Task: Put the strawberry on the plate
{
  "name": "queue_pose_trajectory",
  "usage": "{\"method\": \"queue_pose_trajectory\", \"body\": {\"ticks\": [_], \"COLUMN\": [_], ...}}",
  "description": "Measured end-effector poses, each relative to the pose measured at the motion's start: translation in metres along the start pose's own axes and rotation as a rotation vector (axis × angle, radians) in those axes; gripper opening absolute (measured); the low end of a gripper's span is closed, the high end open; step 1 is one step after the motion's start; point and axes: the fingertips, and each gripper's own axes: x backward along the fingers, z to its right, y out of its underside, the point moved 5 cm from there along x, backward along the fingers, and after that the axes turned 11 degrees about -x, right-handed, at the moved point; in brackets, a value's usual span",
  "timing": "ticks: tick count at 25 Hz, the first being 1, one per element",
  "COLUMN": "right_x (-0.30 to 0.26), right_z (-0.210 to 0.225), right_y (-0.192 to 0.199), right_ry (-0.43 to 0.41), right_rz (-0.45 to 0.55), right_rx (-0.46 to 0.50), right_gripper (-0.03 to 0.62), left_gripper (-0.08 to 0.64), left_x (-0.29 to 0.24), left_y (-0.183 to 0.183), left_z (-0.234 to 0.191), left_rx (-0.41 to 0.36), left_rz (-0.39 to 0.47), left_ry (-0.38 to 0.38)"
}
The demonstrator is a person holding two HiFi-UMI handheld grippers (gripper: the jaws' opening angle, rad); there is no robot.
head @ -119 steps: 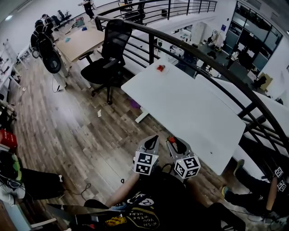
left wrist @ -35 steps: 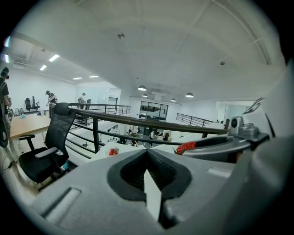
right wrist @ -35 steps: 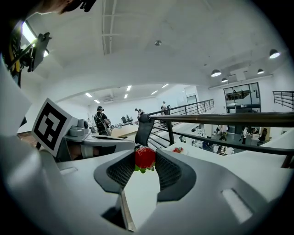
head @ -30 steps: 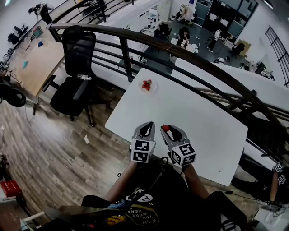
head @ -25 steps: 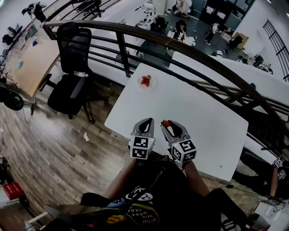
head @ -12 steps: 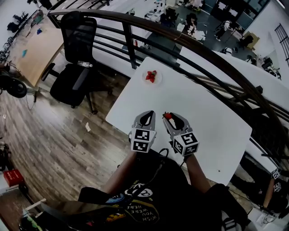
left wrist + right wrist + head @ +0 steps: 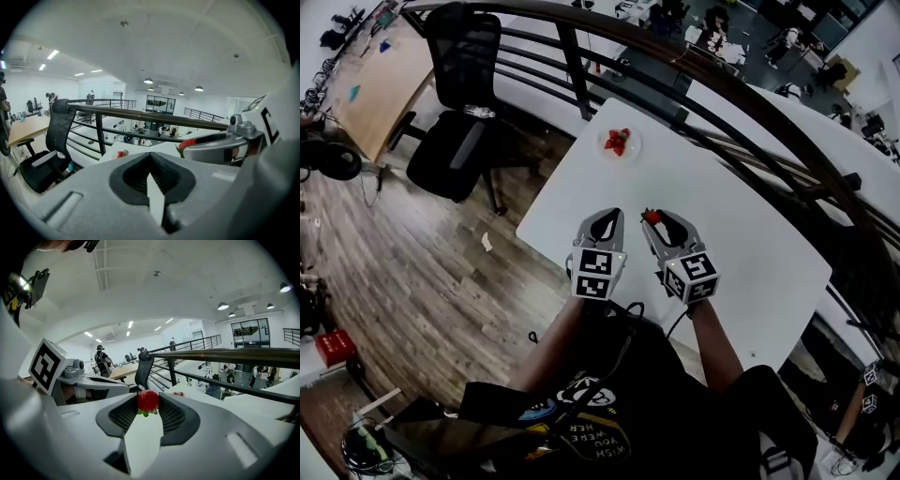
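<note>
My right gripper is shut on a red strawberry and holds it above the near part of the white table. In the right gripper view the strawberry sits pinched between the two tips, leaves hanging down. Close on its left, my left gripper is shut and holds nothing; its own view shows the tips meeting. A small white plate with strawberries on it lies at the table's far left corner, well ahead of both grippers. From the left gripper view the plate shows small and distant.
A black railing runs along the table's far side. A black office chair stands on the wooden floor to the left. The table's left edge lies just left of my left gripper. People move in the office behind.
Both grippers have moved forward over the table toward the plate, and the table has come nearer in the head view. The strawberry stays in the right gripper.
</note>
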Motion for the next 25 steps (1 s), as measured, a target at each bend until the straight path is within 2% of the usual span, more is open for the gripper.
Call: {"method": "queue_pose_trajectory", "body": {"ticks": [4, 10, 15, 20, 25], "right_x": [-0.013, -0.056, -0.097, -0.137, -0.170], "right_z": [0.011, 0.030, 0.056, 0.076, 0.094], "right_y": [-0.003, -0.009, 0.002, -0.008, -0.016], "right_ry": [0.015, 0.043, 0.081, 0.099, 0.114], "right_rz": [-0.003, 0.004, -0.033, -0.051, -0.063], "right_rx": [-0.006, -0.017, -0.004, 0.007, 0.007], "right_gripper": [0.140, 0.140, 0.140, 0.140, 0.140], "left_gripper": [0.005, 0.005, 0.005, 0.005, 0.005], "left_x": [-0.021, -0.061, -0.094, -0.128, -0.156], "left_y": [0.010, 0.016, 0.029, 0.034, 0.036], "left_z": [-0.015, -0.051, -0.076, -0.090, -0.103], "left_rx": [-0.012, -0.019, -0.034, -0.069, -0.049], "left_rz": [-0.026, -0.049, -0.080, -0.067, -0.077], "left_ry": [-0.012, 0.020, 0.038, 0.047, 0.055]}}
